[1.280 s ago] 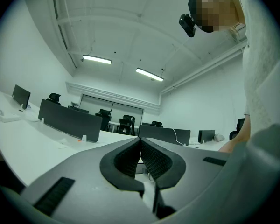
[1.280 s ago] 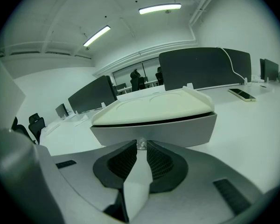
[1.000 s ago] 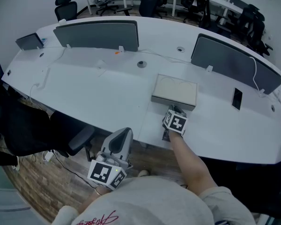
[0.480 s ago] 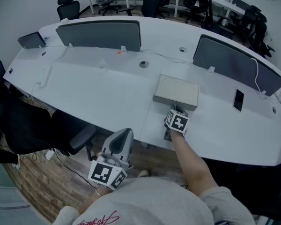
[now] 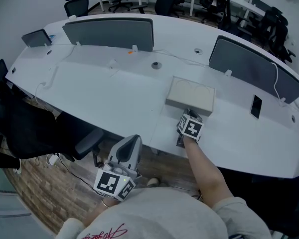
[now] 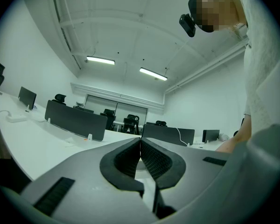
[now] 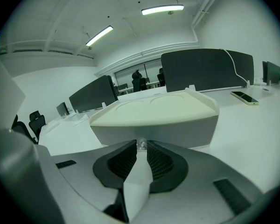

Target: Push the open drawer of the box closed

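Basically no change last second: my right gripper [image 5: 189, 115] parked at box [image 5: 192, 93], jaws nipping drawer knob [image 7: 141, 145]; drawer front [image 7: 177, 130] looks flush, so I reckon done. My left gripper [image 6: 140, 143] idle, jaws together, empty.

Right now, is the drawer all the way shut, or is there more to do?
Looks done: the drawer front sits flush in the box, with no gap showing. In hand: the right gripper pinches the drawer's small knob. Left to do: probably just letting go and pulling back. The left gripper is shut, empty and off to the side.
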The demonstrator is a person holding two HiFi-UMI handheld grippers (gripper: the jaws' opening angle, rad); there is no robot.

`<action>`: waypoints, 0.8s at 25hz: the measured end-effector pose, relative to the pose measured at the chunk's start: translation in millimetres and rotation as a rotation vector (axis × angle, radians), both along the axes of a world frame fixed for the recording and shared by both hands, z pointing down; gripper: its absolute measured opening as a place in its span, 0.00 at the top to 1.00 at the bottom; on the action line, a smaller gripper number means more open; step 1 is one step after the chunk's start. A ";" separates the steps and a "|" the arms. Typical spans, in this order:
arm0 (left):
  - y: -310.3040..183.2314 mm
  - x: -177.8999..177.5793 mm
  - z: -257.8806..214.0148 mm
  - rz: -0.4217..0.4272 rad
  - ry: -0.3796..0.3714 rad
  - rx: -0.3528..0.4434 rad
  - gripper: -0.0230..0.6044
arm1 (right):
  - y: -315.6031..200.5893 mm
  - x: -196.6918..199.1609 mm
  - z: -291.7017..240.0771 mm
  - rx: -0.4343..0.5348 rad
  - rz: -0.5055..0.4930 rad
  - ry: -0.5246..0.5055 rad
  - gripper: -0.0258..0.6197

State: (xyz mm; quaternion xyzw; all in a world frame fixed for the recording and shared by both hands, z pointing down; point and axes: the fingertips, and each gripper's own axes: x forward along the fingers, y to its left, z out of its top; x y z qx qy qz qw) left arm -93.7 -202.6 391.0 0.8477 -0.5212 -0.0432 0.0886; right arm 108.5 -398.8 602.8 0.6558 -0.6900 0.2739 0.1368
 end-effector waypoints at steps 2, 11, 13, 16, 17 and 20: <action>1.9 0.9 0.0 -0.001 -0.002 0.000 0.95 | 1.8 0.2 1.4 0.007 -0.006 0.021 0.84; 8.3 13.4 -2.5 0.023 0.001 0.010 0.95 | 29.4 -2.6 -15.0 0.083 -0.020 -0.022 0.84; 9.7 20.0 -2.4 0.039 0.003 0.011 0.95 | 38.4 -3.4 -28.7 0.127 -0.050 -0.008 0.84; 11.5 30.7 -3.2 0.070 0.007 0.013 0.95 | 53.5 -4.4 -51.1 0.191 -0.090 0.014 0.84; 12.2 34.8 -3.5 0.083 0.009 0.014 0.95 | 58.9 -4.4 -58.2 0.209 -0.097 0.014 0.84; 15.1 48.4 -4.8 0.124 0.014 0.020 0.95 | 76.1 -4.1 -81.2 0.267 -0.116 0.008 0.85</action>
